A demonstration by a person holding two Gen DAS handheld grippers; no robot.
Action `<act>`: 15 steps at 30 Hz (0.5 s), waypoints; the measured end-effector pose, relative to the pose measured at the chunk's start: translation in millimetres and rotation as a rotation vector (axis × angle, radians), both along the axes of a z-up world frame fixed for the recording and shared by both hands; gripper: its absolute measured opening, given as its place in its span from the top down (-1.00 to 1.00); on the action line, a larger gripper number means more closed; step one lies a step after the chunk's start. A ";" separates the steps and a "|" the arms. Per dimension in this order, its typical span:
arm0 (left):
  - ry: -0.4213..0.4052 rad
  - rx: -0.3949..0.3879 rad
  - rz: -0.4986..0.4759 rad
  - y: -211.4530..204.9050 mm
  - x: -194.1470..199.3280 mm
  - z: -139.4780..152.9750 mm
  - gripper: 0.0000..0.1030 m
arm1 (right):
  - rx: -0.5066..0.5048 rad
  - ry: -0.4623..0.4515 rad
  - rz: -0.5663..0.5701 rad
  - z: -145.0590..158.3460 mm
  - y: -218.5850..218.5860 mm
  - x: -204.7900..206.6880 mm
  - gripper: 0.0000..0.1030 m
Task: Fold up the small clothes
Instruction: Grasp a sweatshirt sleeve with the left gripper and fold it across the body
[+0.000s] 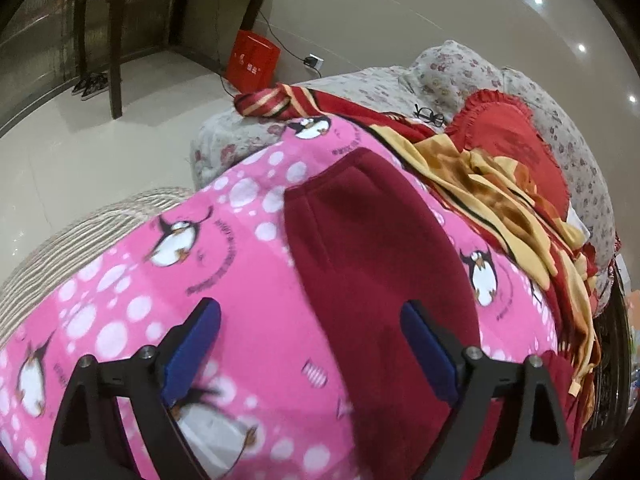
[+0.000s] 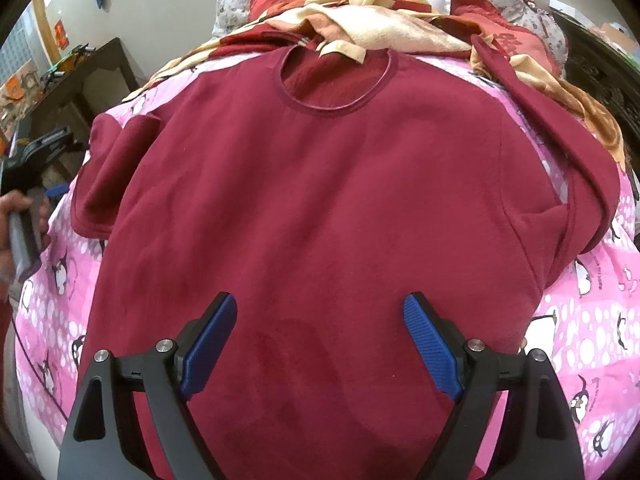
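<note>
So the dark red sweatshirt [image 2: 320,208] was laid flat on the pink penguin blanket [image 2: 592,320], neckline up at 12 o'clock in the right wrist view and the hem down at 6 under the camera. One sleeve was bunched up in a fold out at 9 o'clock, and the other sleeve ran along the 2 to 3 o'clock edge, kind of doubled back on itself.

The right gripper [image 2: 320,344] hung over the lower body of the shirt with its blue pads [image 2: 210,344] spread wide apart, nothing pinched between them, just fabric showing underneath. Whether the tips actually touched the cloth I couldn't tell.

The left gripper [image 1: 310,344] was off to the side of the shirt, also with its tongs standing wide and empty. From its camera the sleeve end [image 1: 360,240] ran from about 12 o'clock down toward 5, half under the right-hand pad, with blanket under the other. In the right wrist view you could see a hand [image 2: 16,220] at 9 o'clock wrapped around that gripper's handle.

Behind the shirt, at 12 to 1 o'clock, there was a rumpled red and yellow blanket [image 2: 380,28] and a red frilly pillow [image 1: 516,148], with a pair of glasses [image 1: 430,114] lying beside it.
</note>
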State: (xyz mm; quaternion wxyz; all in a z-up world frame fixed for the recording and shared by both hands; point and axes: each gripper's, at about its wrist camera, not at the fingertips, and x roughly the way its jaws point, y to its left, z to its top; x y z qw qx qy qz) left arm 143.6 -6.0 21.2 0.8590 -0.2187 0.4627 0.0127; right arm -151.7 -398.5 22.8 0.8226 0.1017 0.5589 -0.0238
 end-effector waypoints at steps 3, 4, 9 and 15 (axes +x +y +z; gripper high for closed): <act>0.012 -0.005 -0.025 -4.9 11.4 -7.6 -0.72 | -0.011 0.012 0.004 -2.6 0.3 1.5 -0.92; 0.013 0.000 -0.032 -6.7 14.5 -9.5 -0.61 | -0.012 0.015 0.002 -3.5 -0.7 2.1 -0.92; 0.022 -0.043 -0.073 -9.0 23.5 -16.9 0.54 | -0.010 0.019 -0.006 -6.0 -3.7 2.4 -0.92; -0.049 -0.061 -0.095 5.0 7.7 14.6 0.79 | -0.010 0.017 0.002 -6.3 -5.6 2.3 -0.92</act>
